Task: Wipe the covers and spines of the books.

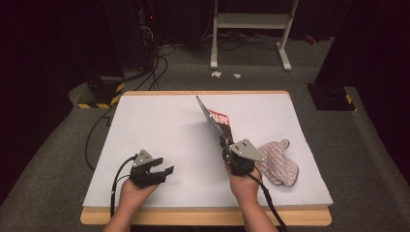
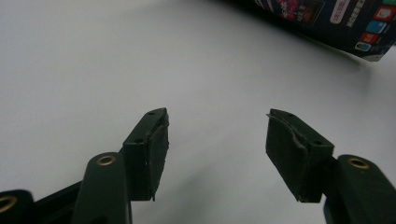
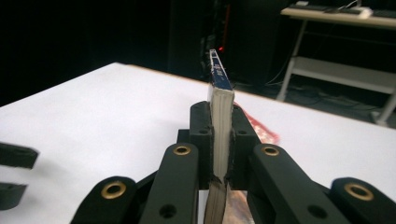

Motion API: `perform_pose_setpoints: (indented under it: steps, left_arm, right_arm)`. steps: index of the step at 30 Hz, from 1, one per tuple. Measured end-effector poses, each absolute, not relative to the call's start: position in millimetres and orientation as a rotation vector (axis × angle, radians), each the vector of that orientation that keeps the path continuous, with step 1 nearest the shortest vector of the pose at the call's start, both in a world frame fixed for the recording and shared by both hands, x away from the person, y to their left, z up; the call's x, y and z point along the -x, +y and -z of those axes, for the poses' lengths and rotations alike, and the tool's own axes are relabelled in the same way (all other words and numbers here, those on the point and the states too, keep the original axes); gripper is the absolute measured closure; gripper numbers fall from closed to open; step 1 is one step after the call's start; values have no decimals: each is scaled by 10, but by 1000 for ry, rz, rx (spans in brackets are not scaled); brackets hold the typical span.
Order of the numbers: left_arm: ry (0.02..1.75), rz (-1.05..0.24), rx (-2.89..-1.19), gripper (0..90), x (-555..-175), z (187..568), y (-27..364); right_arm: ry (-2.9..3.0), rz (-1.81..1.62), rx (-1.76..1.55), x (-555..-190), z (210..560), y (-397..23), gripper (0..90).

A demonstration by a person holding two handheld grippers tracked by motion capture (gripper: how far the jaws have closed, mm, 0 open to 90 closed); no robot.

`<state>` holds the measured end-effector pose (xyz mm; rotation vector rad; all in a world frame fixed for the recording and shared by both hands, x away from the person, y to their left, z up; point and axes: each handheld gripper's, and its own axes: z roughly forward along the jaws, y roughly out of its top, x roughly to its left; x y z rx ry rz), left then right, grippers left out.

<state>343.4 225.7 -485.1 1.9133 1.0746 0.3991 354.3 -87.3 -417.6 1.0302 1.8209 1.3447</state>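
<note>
I see my right gripper (image 1: 225, 143) clamped on the magazine (image 1: 215, 121), tilted on edge just left of the striped mitt (image 1: 279, 163), my left gripper (image 1: 162, 169) gaping empty farther left.

In the left gripper view the magazine (image 2: 327, 21) was cut off by the top and right edges of the frame, and its cover print was too blurred to read. In the right gripper view the magazine's lower part ran out past the bottom edge between the jaws, with only its page edge facing the camera. In the high view, right of centre, the right gripper (image 1: 223, 140) covered part of the striped mitt (image 1: 280, 164), and the title lettering was too small to read.
</note>
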Motion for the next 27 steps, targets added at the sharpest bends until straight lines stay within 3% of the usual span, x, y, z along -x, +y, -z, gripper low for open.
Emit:
perform_pose_setpoints:
  steps: [20,27]
  left_arm:
    - [1081,-408,-1916,396,-3442,4855,2286]
    - [1083,-412,-1915,396,-3441,4855,2296]
  right_arm:
    - [2010,-1307,-985,-3517,4596,-331,834]
    - [2080,-1332,-963,-3487,4686,-187,732]
